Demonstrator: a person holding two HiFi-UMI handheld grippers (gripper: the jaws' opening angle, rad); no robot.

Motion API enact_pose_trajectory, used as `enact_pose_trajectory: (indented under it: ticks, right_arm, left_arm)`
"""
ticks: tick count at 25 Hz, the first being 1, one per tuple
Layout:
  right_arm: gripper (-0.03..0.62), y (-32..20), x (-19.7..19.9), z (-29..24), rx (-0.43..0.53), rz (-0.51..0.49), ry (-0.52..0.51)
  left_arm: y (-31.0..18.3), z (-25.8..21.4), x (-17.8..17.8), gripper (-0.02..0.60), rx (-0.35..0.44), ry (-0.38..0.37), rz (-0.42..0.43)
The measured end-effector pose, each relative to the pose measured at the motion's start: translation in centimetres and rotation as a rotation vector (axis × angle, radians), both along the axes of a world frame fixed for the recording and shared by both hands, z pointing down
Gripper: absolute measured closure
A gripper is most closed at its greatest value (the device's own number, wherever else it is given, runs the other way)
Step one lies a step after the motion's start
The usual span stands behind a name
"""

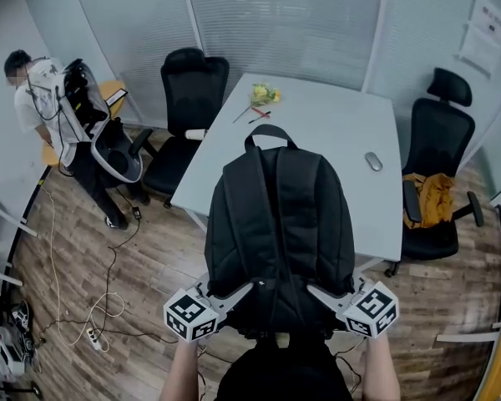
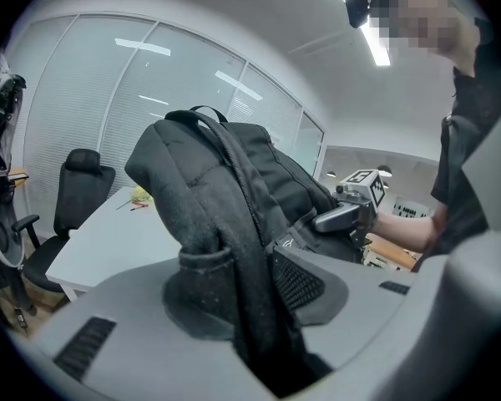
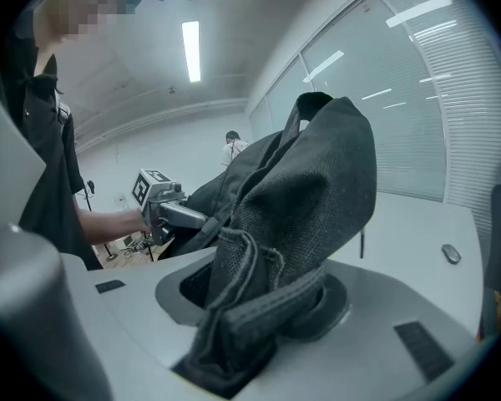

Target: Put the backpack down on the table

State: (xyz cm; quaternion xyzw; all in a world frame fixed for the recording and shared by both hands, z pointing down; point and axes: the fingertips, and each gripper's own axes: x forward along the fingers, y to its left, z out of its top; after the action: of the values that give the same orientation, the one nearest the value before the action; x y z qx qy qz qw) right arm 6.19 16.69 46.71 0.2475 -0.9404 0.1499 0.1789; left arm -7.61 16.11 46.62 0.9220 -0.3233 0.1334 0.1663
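Before the person: white rectangular table (image 1: 334, 124). Black fabric backpack (image 1: 280, 224), upright, apparently clear above the table's near edge, not yet set down. Left gripper (image 1: 234, 293) and right gripper (image 1: 326, 293), each clamped on bunched fabric at a lower corner. Lowering and release outstanding.

Office meeting room, plainly. Walled with frosted glass partition panels behind slatted blinds (image 1: 284, 15); furnished with a long white rectangular table (image 1: 334, 124) flanked by black high-backed swivel chairs (image 1: 188, 90). Grey computer mouse (image 1: 373, 161) on the tabletop, white power strip with trailing cables (image 1: 90, 335) on the wood-plank floor (image 1: 142, 266), fluorescent ceiling strip light (image 3: 190, 50) overhead.
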Motion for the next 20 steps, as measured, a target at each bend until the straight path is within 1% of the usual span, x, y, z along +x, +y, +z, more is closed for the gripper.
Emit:
enact_pose_trajectory:
  ticks: [10, 20]
  right_arm:
    - [0.421, -9.0, 3.9, -0.5, 0.009, -0.055, -0.018]
    - [0.419, -15.5, 7.5, 0.0, -0.003, -0.130, -0.032]
  left_arm:
    - [-8.1, -0.8, 3.9, 0.444, 0.003, -0.023, -0.060]
    - [-13.5, -0.3, 7.7, 0.445, -0.024, -0.042, -0.134]
